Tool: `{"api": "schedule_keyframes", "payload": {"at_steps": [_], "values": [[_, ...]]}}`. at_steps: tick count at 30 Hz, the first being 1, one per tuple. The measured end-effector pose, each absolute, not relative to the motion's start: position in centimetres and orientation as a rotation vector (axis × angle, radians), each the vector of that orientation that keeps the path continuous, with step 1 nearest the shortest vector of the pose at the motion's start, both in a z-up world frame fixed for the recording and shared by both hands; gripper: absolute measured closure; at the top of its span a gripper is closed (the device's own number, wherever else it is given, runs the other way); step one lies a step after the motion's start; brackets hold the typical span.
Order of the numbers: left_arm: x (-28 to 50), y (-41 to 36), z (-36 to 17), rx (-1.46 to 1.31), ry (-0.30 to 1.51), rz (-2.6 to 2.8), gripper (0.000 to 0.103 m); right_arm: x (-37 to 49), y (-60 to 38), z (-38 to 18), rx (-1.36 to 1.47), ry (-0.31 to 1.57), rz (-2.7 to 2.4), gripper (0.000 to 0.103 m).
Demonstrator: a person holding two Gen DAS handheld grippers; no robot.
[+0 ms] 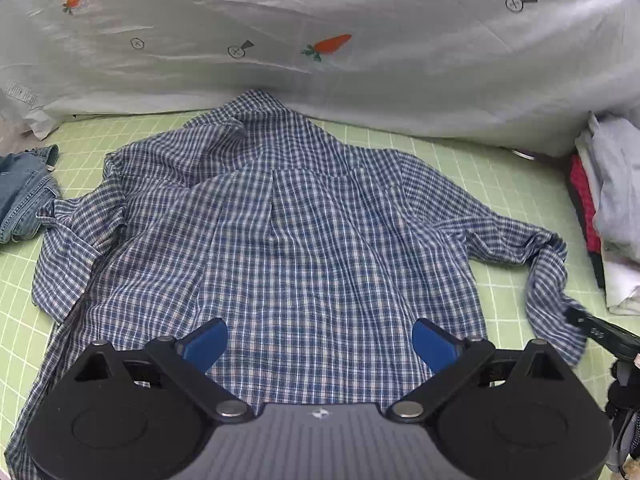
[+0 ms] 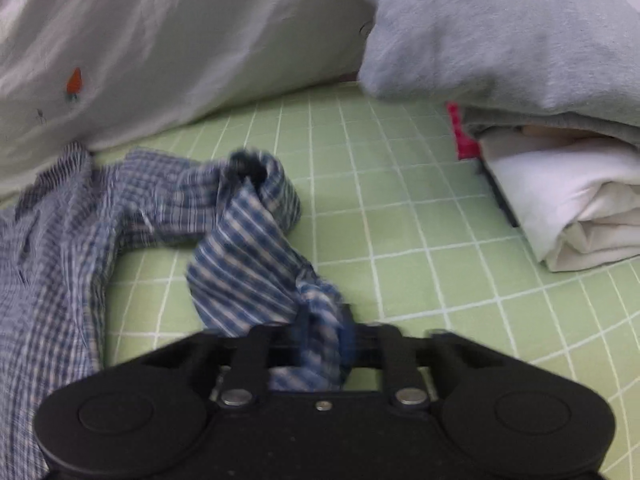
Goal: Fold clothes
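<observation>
A pale green counter (image 1: 500, 184), ruled with a white grid, carries the laundry. A blue-and-white checked shirt (image 1: 280, 240) lies spread back-up across its middle, collar towards the far edge, one sleeve (image 2: 240, 240) trailing to the right. Crumpled denim jeans (image 1: 24, 196) lie at the left edge. At the right, a stack of folded clothes (image 2: 560, 200) rests on the counter: white at the bottom, grey on top, a red piece showing between. A white carrot-print sheet (image 1: 360, 40) hangs along the far side.
</observation>
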State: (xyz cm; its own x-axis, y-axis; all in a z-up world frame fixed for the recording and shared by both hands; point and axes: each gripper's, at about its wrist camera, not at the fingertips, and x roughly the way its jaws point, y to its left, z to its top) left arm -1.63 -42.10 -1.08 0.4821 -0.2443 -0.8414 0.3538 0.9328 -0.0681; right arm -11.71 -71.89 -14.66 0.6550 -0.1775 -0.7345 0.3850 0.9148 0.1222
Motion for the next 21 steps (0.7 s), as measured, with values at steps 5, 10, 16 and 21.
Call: {"api": "schedule_keyframes", "payload": {"at_steps": [5,10,16,21], "values": [[-2.0,-41.5,-0.4,0.116,0.968,-0.37,0.005,-15.1,-71.0,-9.3,0.009,0.577,-0.56,0.092],[-2.3,-41.2,-0.6,0.097,0.99,-0.384,0.005,-17.8,-69.0,-9.2,-0.267,0.557,-0.722,0.065],[-3.1,-41.3,-0.2,0.113,0.976,-0.398,0.005,-20.7,-70.9,-12.4,0.181,0.679,-0.719,0.039],[-3.3,-41.3,-0.3,0.111,0.991,-0.394,0.005,-22.3,-75.1,-12.7,0.746,0.515,-0.758,0.027]]}}
